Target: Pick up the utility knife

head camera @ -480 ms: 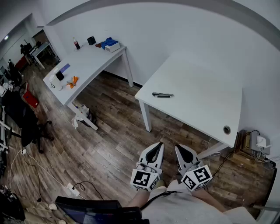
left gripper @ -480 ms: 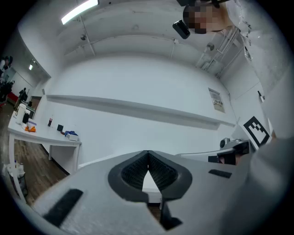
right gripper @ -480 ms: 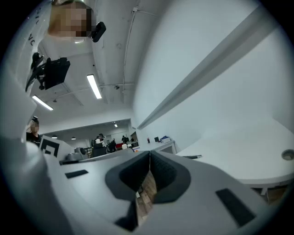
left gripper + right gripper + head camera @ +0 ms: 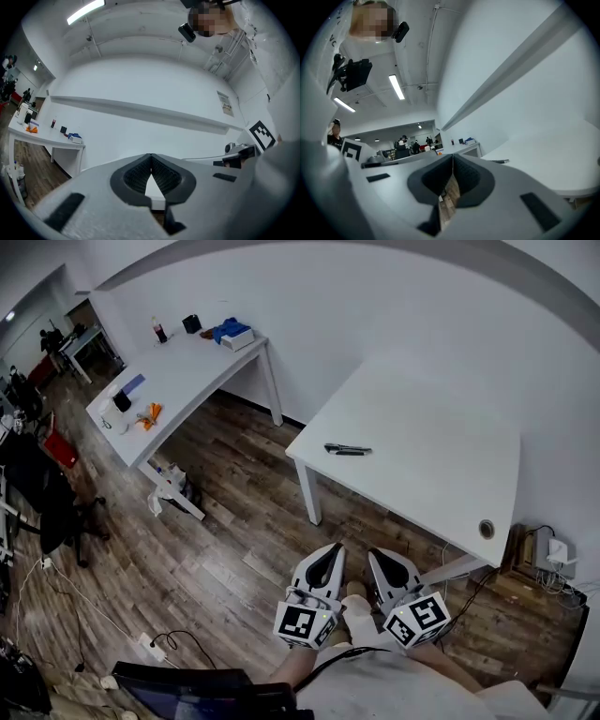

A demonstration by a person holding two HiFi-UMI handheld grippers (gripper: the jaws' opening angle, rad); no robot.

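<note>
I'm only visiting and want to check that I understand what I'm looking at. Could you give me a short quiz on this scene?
1. True or false: the left gripper holds the utility knife.
2. Where does the knife lie? A: on the near white table; B: on the long table by the wall; C: on the wooden floor.
3. How do the jaws of the right gripper stand?

Key
1. False: its jaws are shut on nothing, and the knife lies well ahead of it.
2. A.
3. Shut, with nothing between them.
</note>
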